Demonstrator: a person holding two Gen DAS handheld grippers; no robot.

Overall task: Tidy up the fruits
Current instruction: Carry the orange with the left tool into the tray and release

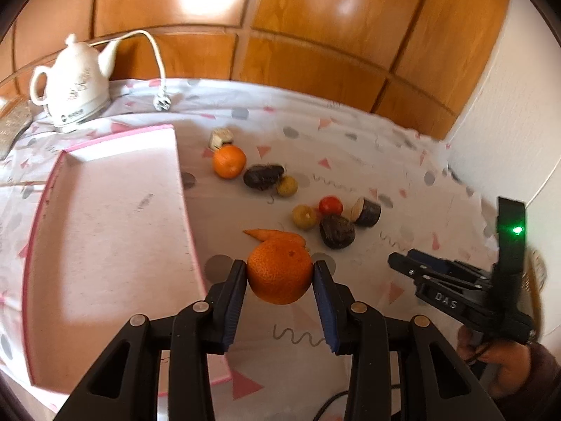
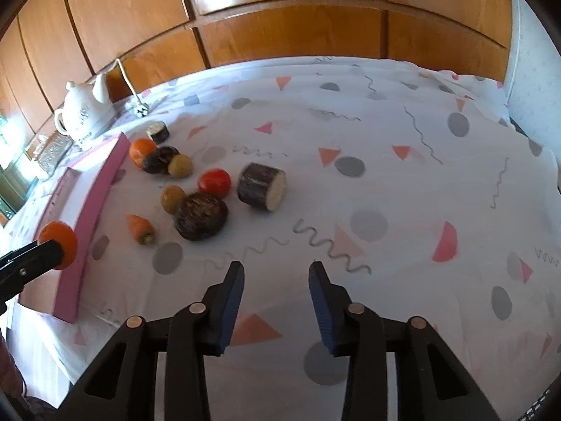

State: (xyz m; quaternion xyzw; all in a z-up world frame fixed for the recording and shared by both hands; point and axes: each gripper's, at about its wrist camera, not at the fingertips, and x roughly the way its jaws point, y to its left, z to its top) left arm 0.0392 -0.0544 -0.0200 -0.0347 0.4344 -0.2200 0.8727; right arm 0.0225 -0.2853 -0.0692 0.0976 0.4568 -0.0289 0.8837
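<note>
My left gripper (image 1: pixel 279 267) is shut on an orange (image 1: pixel 278 275) and holds it above the cloth, just right of the pink tray (image 1: pixel 105 228). The same orange (image 2: pixel 61 242) shows at the left edge of the right wrist view, beside the tray's wall (image 2: pixel 94 210). My right gripper (image 2: pixel 276 266) stands open over bare cloth with nothing between its fingers. On the cloth lie a second orange (image 1: pixel 229 161), a tomato (image 1: pixel 330 206), two small yellow fruits (image 1: pixel 304 216), a carrot (image 1: pixel 277 235) and dark round vegetables (image 1: pixel 337 233).
A white kettle (image 1: pixel 72 80) with its cord and plug (image 1: pixel 162 101) stands at the back left, against the wooden panelling. A cut dark cylinder (image 2: pixel 261 187) lies right of the tomato. A person's hand (image 1: pixel 505 361) holds the right gripper. A white wall bounds the right side.
</note>
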